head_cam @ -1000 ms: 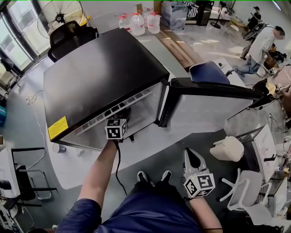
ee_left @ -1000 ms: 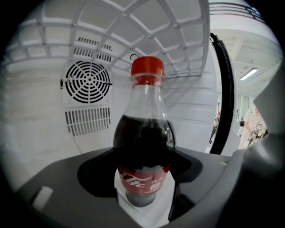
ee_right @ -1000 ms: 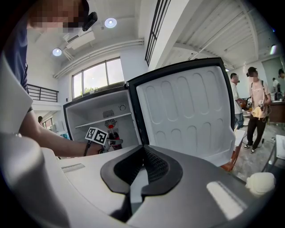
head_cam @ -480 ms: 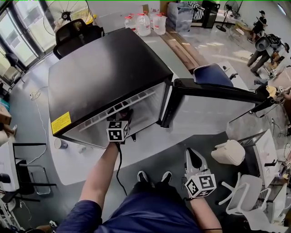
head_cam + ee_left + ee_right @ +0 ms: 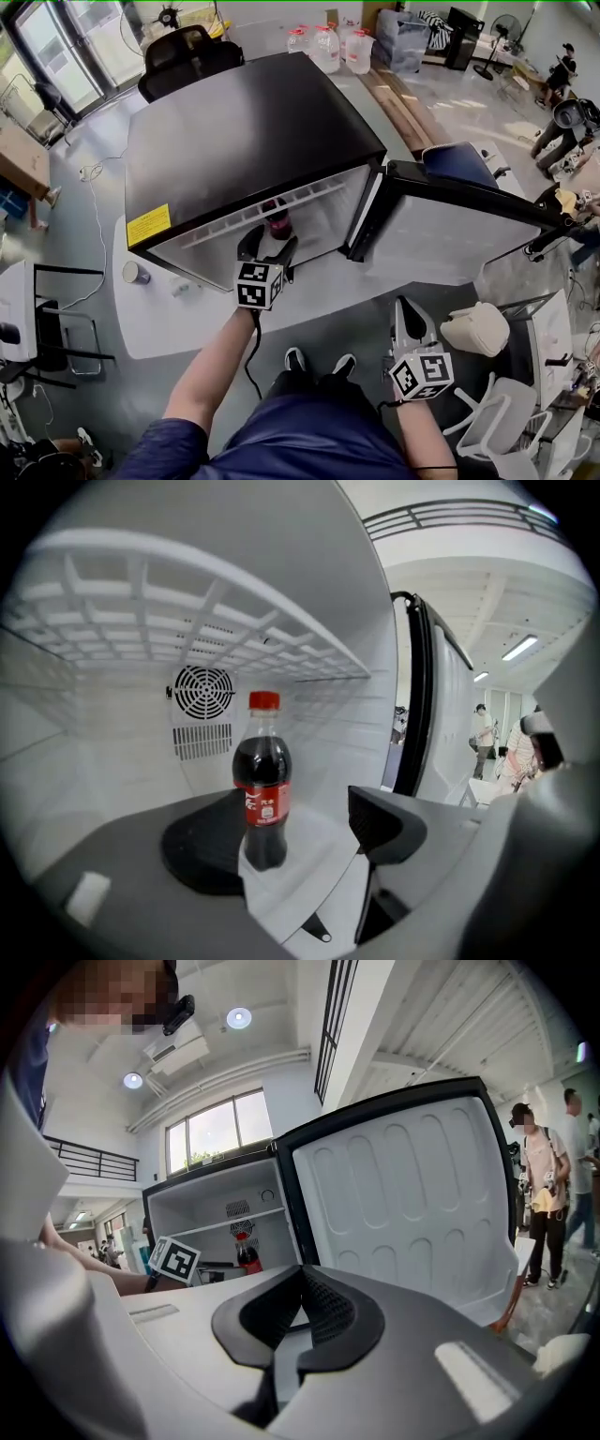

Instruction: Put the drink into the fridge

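- Grey floor fills the head view, with a black-topped fridge point(image 5: 244, 131) standing on it, its door point(image 5: 450, 234) swung open to the right.
- Head view: the bottle point(image 5: 278, 221) stands upright inside the fridge, close to the front edge of its floor. The left gripper point(image 5: 268, 249) reaches into the opening just in front of it. The right gripper point(image 5: 405, 311) hangs low near the person's legs, well apart from the fridge.
- Left gripper view: the left gripper point(image 5: 291, 841) has its jaws spread wide. The bottle point(image 5: 262, 789), dark with a red cap and red label, stands on the white fridge floor between them. It is nearer the left jaw and clear of the right one. A wire shelf point(image 5: 187, 602) runs overhead, and a round vent point(image 5: 203, 692) sits in the back wall.
- Right gripper view: the right gripper point(image 5: 300, 1312) has its jaws pressed together with nothing between them. Beyond, the bottle point(image 5: 247, 1255) stands under the shelf in the fridge point(image 5: 216, 1204), beside the white inside of the door point(image 5: 403, 1194).
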`<action>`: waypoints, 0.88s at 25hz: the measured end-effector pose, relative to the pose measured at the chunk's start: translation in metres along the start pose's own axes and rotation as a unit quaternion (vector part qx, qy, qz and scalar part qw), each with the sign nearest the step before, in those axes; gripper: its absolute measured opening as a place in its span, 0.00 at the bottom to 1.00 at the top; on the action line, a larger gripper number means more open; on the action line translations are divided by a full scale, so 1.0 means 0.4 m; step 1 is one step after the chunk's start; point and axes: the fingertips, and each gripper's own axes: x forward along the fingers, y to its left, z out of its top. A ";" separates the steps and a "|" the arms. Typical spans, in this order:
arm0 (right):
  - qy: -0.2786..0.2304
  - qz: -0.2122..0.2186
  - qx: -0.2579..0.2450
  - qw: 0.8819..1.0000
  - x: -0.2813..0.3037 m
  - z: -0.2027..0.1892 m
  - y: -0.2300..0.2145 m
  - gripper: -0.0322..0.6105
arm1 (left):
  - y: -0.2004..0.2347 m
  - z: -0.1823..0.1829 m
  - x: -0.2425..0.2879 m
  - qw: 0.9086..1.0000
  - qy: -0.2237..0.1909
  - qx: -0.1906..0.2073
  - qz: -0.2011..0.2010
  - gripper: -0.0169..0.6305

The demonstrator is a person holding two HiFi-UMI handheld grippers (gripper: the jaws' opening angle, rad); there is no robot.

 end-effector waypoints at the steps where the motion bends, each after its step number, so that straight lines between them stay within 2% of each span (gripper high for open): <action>1: -0.002 0.004 -0.002 1.000 0.003 0.006 0.005 0.06 | -0.017 0.005 -0.016 1.000 -0.004 -0.002 -0.004 0.52; 4: -0.010 0.016 -0.007 1.000 0.012 0.027 0.021 0.06 | -0.075 0.022 -0.063 1.000 -0.006 0.003 -0.019 0.52; 8: -0.022 0.028 -0.009 0.999 0.020 0.052 0.038 0.06 | -0.180 0.051 -0.126 0.997 -0.017 0.035 -0.062 0.52; 13: -0.039 0.042 -0.011 0.998 0.020 0.092 0.062 0.06 | -0.288 0.130 -0.223 0.991 -0.071 0.050 -0.101 0.49; 16: -0.050 0.054 -0.018 0.997 0.015 0.127 0.088 0.06 | -0.330 0.184 -0.289 0.987 -0.110 0.048 -0.107 0.31; 19: -0.061 0.066 -0.026 0.996 0.009 0.155 0.114 0.06 | -0.354 0.223 -0.347 0.983 -0.144 0.039 -0.106 0.08; 22: -0.067 0.077 -0.043 0.994 0.004 0.173 0.143 0.06 | -0.361 0.241 -0.386 0.982 -0.157 0.028 -0.098 0.03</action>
